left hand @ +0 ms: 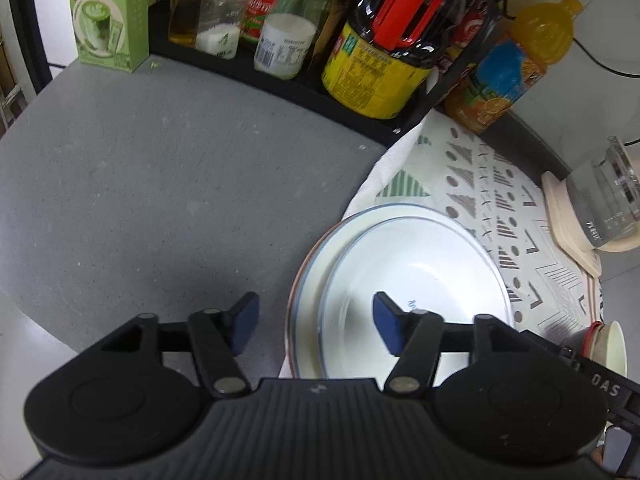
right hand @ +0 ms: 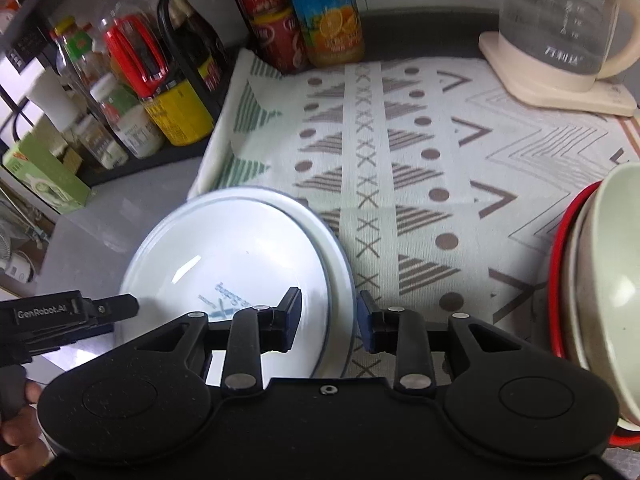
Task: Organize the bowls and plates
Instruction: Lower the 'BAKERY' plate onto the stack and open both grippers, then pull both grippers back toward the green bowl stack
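Two white plates (right hand: 224, 256) sit stacked ahead; our left tool (left hand: 316, 326) gapes empty, right tool (right hand: 328, 318) straddles their rim unclamped, so we withdraw level.

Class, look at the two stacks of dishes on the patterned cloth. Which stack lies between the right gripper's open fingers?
The white plates with thin blue rim lines: their near edge sits between the right gripper fingers. The cream bowls, stacked with a red-rimmed one, stand off to its right.

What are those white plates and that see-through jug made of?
White plates: probably glazed ceramic, since they are glossy with sharp light reflections and thin blue rim lines. Jug: clear glass or hard plastic, transparent with printed markings, on a matte cream base that looks plastic.
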{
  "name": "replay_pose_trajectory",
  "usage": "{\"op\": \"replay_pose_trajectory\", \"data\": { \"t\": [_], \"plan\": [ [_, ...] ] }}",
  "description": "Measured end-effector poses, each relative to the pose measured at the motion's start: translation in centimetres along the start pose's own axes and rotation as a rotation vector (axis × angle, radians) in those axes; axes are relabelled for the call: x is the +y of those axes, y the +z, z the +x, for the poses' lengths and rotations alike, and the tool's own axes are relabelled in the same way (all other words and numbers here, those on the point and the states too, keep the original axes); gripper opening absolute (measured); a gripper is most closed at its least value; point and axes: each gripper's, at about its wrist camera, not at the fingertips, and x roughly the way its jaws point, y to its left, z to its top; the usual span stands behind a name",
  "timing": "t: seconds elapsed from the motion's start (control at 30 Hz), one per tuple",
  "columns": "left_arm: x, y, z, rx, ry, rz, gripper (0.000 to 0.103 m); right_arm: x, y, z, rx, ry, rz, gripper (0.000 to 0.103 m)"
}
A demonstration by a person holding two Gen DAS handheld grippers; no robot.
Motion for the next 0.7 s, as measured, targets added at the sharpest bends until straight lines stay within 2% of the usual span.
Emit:
{"op": "replay_pose_trajectory", "data": {
  "t": [0.03, 0.07, 0.17, 0.23, 0.3, 0.37, 0.47, 0.7],
  "plan": [
    [-0.2, 0.1, -0.3, -0.005, -0.005, 0.005, 0.066, 0.0, 0.0, -0.5, -0.010, 0.005, 0.004, 0.040],
    [-0.4, 0.1, -0.6, -0.010, -0.011, 0.010, 0.068, 0.0, 0.1, -0.9, -0.022, 0.007, 0.005, 0.049],
    [-1.0, 0.2, -1.5, -0.024, -0.030, 0.024, 0.076, 0.1, 0.1, -2.4, -0.062, 0.015, 0.000, 0.056],
    [-1.5, 0.2, -2.0, -0.031, -0.045, 0.035, 0.082, 0.0, 0.1, -3.4, -0.091, 0.015, 0.003, 0.067],
    [-2.0, 0.2, -2.6, -0.038, -0.062, 0.048, 0.083, 0.0, 0.0, -4.5, -0.132, 0.002, 0.002, 0.086],
    [-2.7, 0.1, -3.0, -0.039, -0.073, 0.073, 0.084, -0.2, 0.0, -5.6, -0.168, -0.015, 0.002, 0.096],
    [-3.6, 0.0, -3.7, -0.047, -0.091, 0.091, 0.084, -0.6, -0.2, -7.0, -0.202, -0.019, 0.016, 0.103],
    [-6.0, -0.4, -4.8, -0.067, -0.133, 0.156, 0.085, -2.2, -1.0, -10.0, -0.262, -0.051, 0.063, 0.103]
  ]
}}
